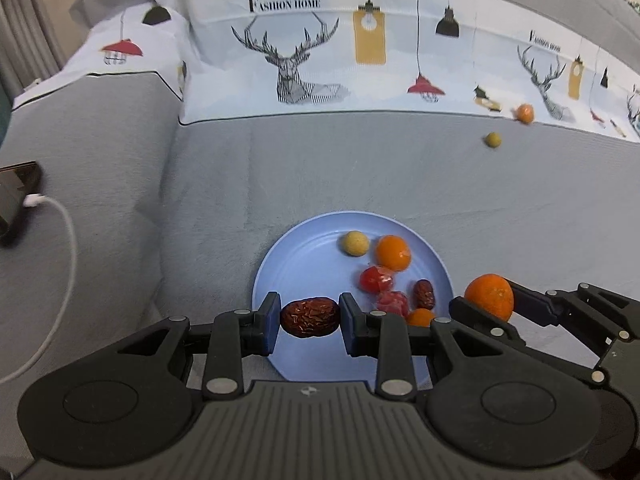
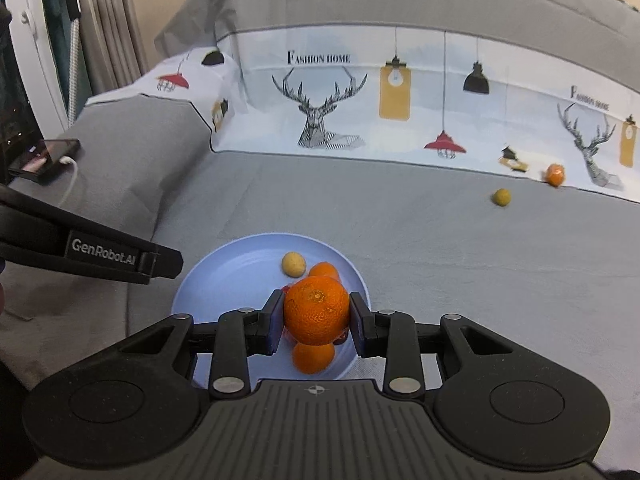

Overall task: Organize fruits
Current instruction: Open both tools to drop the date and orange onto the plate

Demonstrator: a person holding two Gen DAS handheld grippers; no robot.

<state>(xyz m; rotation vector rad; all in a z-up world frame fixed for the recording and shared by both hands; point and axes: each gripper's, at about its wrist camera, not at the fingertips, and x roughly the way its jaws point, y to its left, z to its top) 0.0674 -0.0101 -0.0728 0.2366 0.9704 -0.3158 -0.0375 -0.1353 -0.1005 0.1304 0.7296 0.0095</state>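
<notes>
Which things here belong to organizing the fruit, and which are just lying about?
Job: blue plate, red date in left tool, orange in right tool, loose yellow fruit, loose small orange.
Lying about: phone, white cable.

1. A home living room: a grey fabric sofa [image 2: 420, 240] fills both views.
2. A printed cover [image 2: 400, 92] with deer heads, hanging lamps and the words "FASHION HOME" drapes its backrest.
3. A phone [image 2: 44, 158] on a white charging cable [image 1: 60, 280] lies on the armrest.
4. Curtains [image 2: 108, 20] hang beyond the sofa's left end.
</notes>
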